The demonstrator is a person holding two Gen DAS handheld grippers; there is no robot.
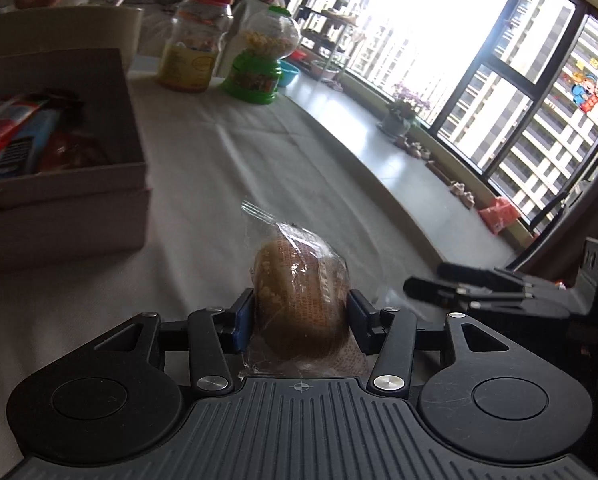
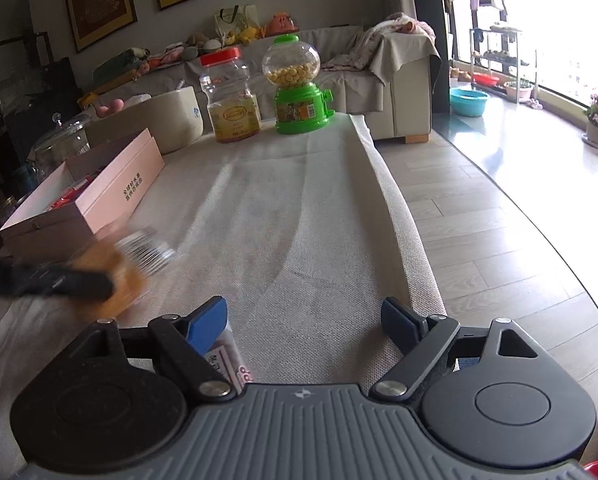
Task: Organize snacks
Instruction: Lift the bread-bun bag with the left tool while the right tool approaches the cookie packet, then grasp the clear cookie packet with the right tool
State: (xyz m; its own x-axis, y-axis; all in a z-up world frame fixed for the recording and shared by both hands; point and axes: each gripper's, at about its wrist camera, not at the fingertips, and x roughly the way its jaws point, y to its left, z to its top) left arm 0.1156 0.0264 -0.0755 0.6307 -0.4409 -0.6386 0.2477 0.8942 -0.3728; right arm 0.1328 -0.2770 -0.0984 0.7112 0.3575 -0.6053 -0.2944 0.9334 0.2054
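A round brown bun in clear wrap point(image 1: 299, 300) stands upright between the blue pads of my left gripper point(image 1: 301, 320), which is shut on it just above the cloth-covered table point(image 1: 219, 168). In the right wrist view the bun point(image 2: 119, 272) and left gripper point(image 2: 99, 284) are a blur at the left. An open pale box point(image 1: 79, 184) holds red and blue snack packets point(image 1: 19, 132) at the left. My right gripper point(image 2: 305, 320) stands open over bare cloth, and a small white packet point(image 2: 231, 356) lies under its left finger. Its black fingers point(image 1: 459, 290) show at the right of the left wrist view.
At the table's far end stand a red-lidded jar point(image 2: 229, 96), a green candy dispenser point(image 2: 297, 84) and a white tub point(image 2: 171, 120). A lidded glass jar point(image 2: 63, 140) sits behind the box point(image 2: 111, 196). The table's right edge point(image 2: 415, 240) drops to wooden floor.
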